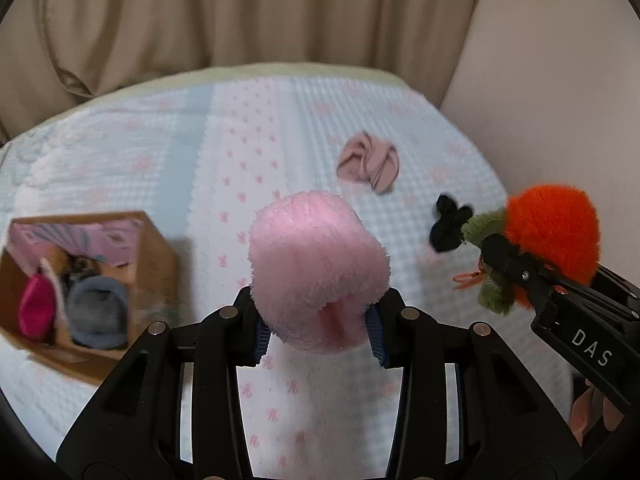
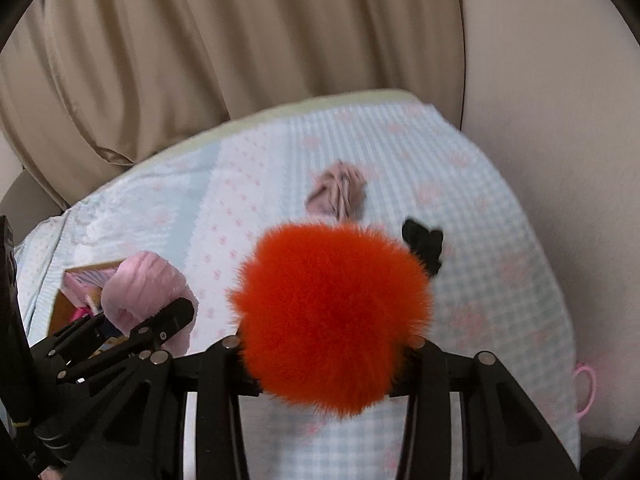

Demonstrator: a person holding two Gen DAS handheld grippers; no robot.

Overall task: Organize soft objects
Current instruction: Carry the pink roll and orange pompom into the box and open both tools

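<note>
My left gripper (image 1: 318, 334) is shut on a fluffy pink roll (image 1: 316, 264), held above the bed; that pink roll (image 2: 148, 296) also shows at the left of the right wrist view. My right gripper (image 2: 324, 368) is shut on an orange furry plush (image 2: 332, 320) that hides its fingertips. From the left wrist view the orange plush (image 1: 554, 236) has green leaves and sits in the right gripper (image 1: 502, 258) at the far right. A dusty-pink cloth (image 1: 370, 162) (image 2: 338, 196) and a black fabric piece (image 1: 450, 226) (image 2: 424, 242) lie on the bedspread.
A cardboard box (image 1: 156, 248) stands open at the left on the pale blue checked bedspread (image 1: 160, 152), with a magenta item (image 1: 36, 312) and a grey-blue furry item (image 1: 98, 312) inside. Beige curtains (image 1: 240, 12) hang behind the bed; a wall (image 2: 560, 120) bounds the right. A pink ring (image 2: 586, 392) lies at the bed's right edge.
</note>
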